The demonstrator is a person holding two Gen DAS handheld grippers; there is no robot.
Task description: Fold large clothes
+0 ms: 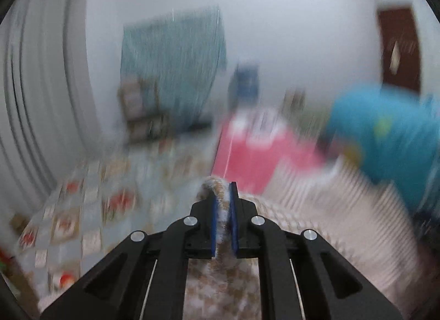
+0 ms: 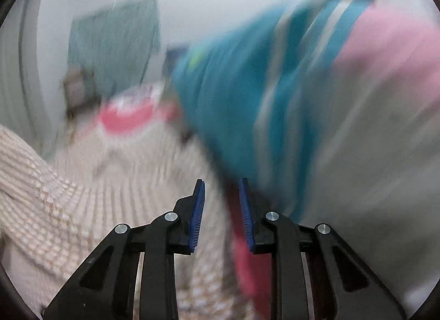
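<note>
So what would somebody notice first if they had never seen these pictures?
Probably the bright blue cloth filling the middle of the right wrist view, just above the open right gripper. Next, the left gripper low in its own view, pinching a fuzzy cream knit garment between its blue pads. Behind it lies a bright pink cloth, though everything is blurry.

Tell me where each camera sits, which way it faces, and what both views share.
Left wrist: sits behind the left tongs, facing the bed and far wall; tongs pinch the cream knit garment.
Right wrist: sits behind the right tongs, open, facing blurred teal cloth.
Shared: knit garment, pink cloth, teal wall hanging.
</note>
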